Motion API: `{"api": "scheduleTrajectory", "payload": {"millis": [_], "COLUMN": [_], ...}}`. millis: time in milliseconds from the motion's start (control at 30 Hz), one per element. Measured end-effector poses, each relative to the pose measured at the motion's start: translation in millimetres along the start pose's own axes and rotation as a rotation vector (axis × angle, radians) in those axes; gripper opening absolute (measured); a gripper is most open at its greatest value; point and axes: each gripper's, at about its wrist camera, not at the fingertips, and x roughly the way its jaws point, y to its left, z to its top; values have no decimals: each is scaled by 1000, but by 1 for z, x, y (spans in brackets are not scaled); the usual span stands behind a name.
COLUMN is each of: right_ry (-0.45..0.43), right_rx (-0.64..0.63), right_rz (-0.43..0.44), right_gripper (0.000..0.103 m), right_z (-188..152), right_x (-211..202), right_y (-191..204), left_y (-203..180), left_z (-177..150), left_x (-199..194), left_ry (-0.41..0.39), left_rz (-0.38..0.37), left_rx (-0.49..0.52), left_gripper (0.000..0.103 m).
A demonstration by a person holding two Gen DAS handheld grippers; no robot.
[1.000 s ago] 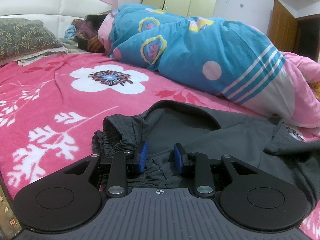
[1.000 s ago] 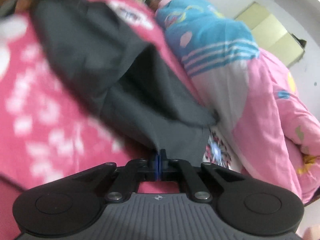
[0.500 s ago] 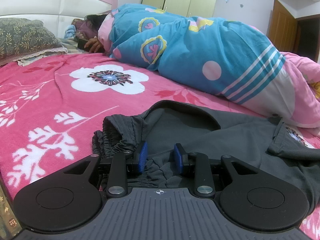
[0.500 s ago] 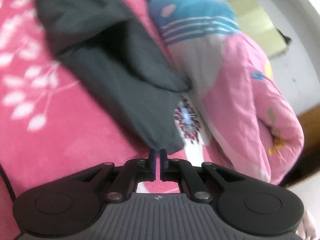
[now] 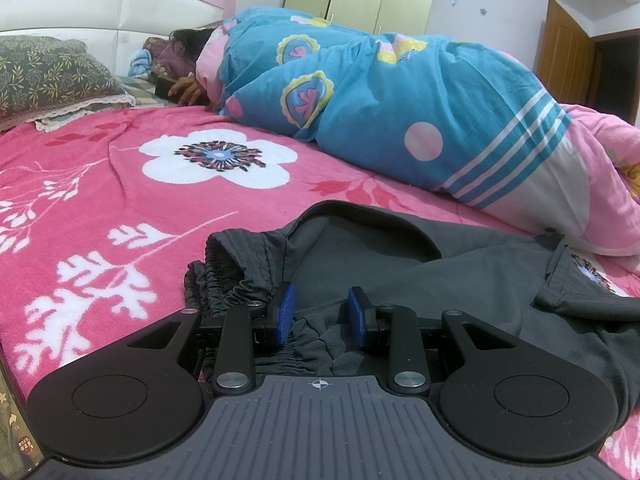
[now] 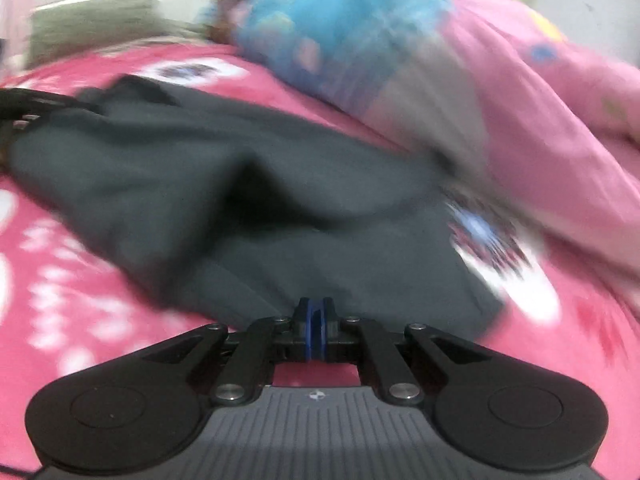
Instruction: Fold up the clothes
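Left gripper sits low, level, jaws apart over the bunched waistband of dark grey trousers on the pink bedspread. Right gripper pads meet at the hem; blur hides any pinch.

the whole right wrist view is motion-blurred: the blue quilt and the bedsheet flowers smear. the right gripper pads look pressed together, but whether cloth lies between them is unclear. in the left wrist view the grey trousers run behind the gripper body and toward the right edge.
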Motion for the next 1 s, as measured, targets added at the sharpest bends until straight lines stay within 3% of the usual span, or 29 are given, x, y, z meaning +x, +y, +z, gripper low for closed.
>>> {"api": "scheduleTrajectory", "payload": {"millis": [100,200,267,367,500,600,633,667,800,867,1000], "right_ry": [43,36,28,17,0,-8,-33,-62,-175,-187,-106], "right_rx": [248,477,629,856,1156,1125,1074,1015,778,693,777], "right_rz": [-110,-34,26,117,242,244,215,181,49,-3,-72], "right_gripper": [6,19,34,41,41,25,11,7,4,4,5], "right_z": [-10,-16,-20,-27,-35,-28,-23,-18,3,7,-12], "right_x": [-15,-9,-3,4,15,16,12,6,-15,-21,-4], "right_y": [-47,-69,-82,-101,-127,-120,-114,-108,-82,-69,-82], "left_y": [0,-1,-1,0,0,0,0,0,0,0,0], "left_z": [0,0,0,0,0,0,0,0,0,0,0], "left_x": [0,-1,0,0,0,0,0,0,0,-1,0], "left_ry": [0,0,1,0,0,0,0,0,0,0,0], "left_rz": [2,2,3,2,1,2,1,1,3,4,2], "left_rx": [3,3,3,2,1,2,2,2,3,5,4], "left_gripper": [29,29,29,29,29,29,29,29,29,29,29]}}
